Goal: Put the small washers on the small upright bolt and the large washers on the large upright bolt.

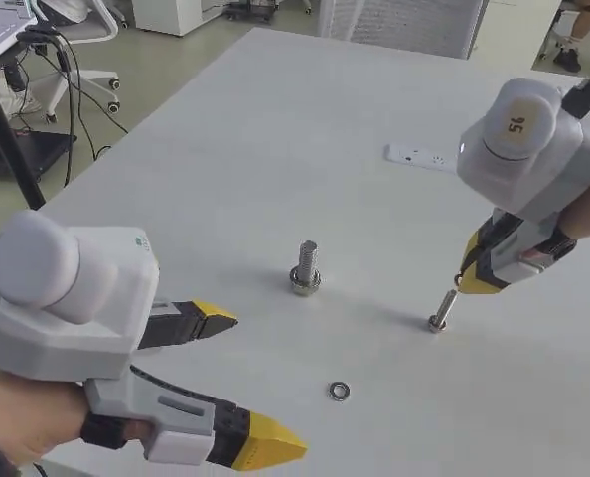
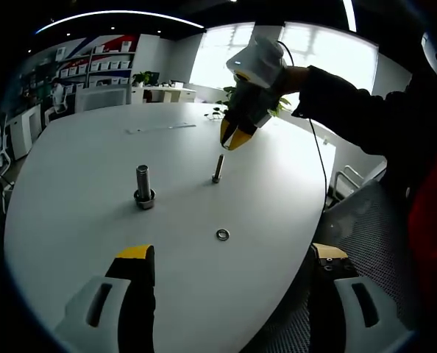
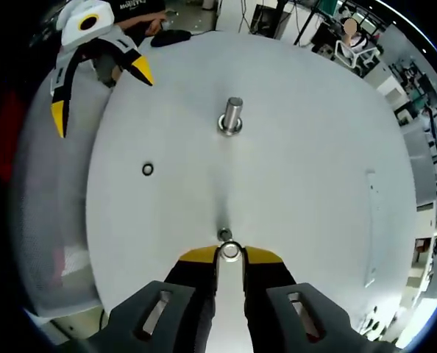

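— Table (image 1: pixel 275 119), two grippers: left gripper (image 1: pixel 255 383) spread wide, idle; right gripper (image 3: pixel 231 256) poised over small bolt (image 1: pixel 440 310).
— Pinching a washer (image 3: pixel 229 251) just above its tip. Release off-centre, I reckon, and it rolls off to join the loose washer (image 1: pixel 340 391).

White table (image 1: pixel 275 149), silver large bolt (image 1: pixel 306 266), yellow-tipped right tool (image 1: pixel 465 277).

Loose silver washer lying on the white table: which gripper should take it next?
Left. The left gripper is open and empty, with the loose silver washer lying just ahead of it. The right gripper is shut on another small washer above the thin upright bolt.
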A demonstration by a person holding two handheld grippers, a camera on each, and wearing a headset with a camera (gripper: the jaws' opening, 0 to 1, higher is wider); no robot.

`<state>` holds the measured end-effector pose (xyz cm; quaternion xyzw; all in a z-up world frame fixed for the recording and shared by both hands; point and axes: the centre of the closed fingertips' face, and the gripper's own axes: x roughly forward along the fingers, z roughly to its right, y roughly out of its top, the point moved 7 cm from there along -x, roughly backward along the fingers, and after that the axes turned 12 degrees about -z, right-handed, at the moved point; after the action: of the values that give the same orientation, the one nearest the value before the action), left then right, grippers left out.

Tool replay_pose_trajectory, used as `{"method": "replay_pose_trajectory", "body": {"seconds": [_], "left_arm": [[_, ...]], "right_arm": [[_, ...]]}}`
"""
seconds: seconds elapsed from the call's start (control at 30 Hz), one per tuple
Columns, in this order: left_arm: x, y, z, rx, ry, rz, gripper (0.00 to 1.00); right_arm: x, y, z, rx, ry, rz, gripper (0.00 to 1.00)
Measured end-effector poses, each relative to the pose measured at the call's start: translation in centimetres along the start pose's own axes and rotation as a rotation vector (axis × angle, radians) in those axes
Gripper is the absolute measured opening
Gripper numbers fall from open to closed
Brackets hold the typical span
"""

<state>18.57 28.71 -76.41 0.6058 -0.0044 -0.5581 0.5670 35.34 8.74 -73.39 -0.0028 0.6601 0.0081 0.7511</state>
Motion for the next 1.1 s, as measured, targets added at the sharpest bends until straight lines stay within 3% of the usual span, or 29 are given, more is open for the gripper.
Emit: {"method": "replay_pose_trajectory", "body": {"seconds": [0.3,1.1], "left_arm": [[0.0,-0.1,0.0,-0.006,0.001,0.002,0.86],[0.1,-0.1,-0.1,-0.013,0.0,-0.011,0.86]], "right_arm": [[1.1,0.3,0.1,-0.014,0.017,-0.016,0.13],[2.2,0.4,0.0,-0.021,0.045,-0.024,0.13]]}}
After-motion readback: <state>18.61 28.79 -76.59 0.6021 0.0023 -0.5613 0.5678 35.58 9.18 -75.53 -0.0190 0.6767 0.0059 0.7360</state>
